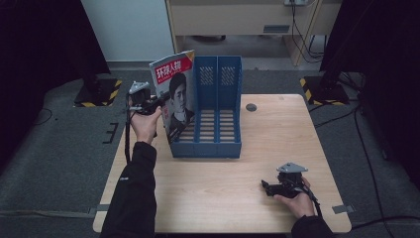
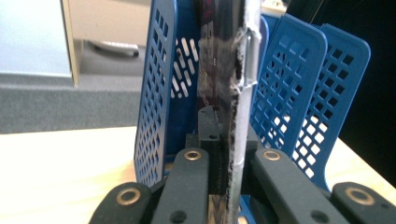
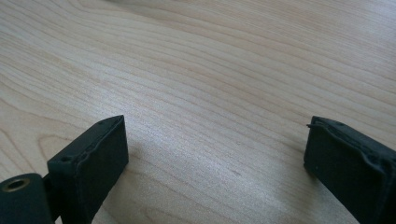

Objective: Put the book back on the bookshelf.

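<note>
Magazine (image 1: 174, 94) first: we see it standing nearly upright, tilted a little, at the left wall of the blue file rack (image 1: 216, 111), its lower edge down by the rack's leftmost slot. Whether it sits fully inside that slot we cannot tell. We see the left gripper (image 1: 157, 102) just left of the rack, its fingers (image 2: 191, 179) clenched on the magazine's edge (image 2: 233, 107). The rack stands on the tabletop (image 1: 223, 183). Well away from the rack, toward the tabletop's near right corner, our right gripper (image 1: 267, 187) rests low, its fingers (image 3: 98, 154) released and spread wide over bare wood (image 3: 210, 93).
</note>
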